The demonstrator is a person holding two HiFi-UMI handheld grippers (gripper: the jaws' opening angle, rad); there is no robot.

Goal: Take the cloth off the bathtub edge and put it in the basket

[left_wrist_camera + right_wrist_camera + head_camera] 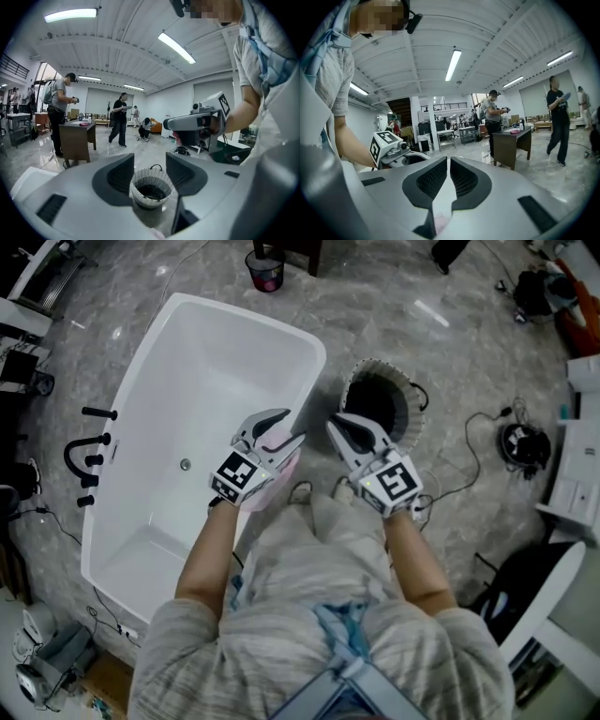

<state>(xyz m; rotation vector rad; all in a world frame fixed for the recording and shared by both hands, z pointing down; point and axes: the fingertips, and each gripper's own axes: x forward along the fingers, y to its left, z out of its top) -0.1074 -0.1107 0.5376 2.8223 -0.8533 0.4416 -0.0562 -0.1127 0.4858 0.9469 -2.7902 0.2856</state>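
Observation:
A pink cloth [284, 474] lies draped at the right edge of the white bathtub [314, 348], partly hidden under my left gripper [291, 425]. That gripper hovers just above it with its jaws open and nothing pressed between the pads. In the left gripper view the pleated basket [140, 193] shows through the open gap of the left gripper [150, 168], and a scrap of pink cloth [157, 233] peeks in at the bottom. My right gripper [337, 423] is shut and holds nothing that I can see, poised over the near rim of the basket [410, 395].
A black faucet set [86, 457] is mounted on the tub's left side. Cables and a round black device [523, 442] lie on the marble floor right of the basket. A small bin [265, 270] stands beyond the tub. People and a brown desk [77, 138] are in the room behind.

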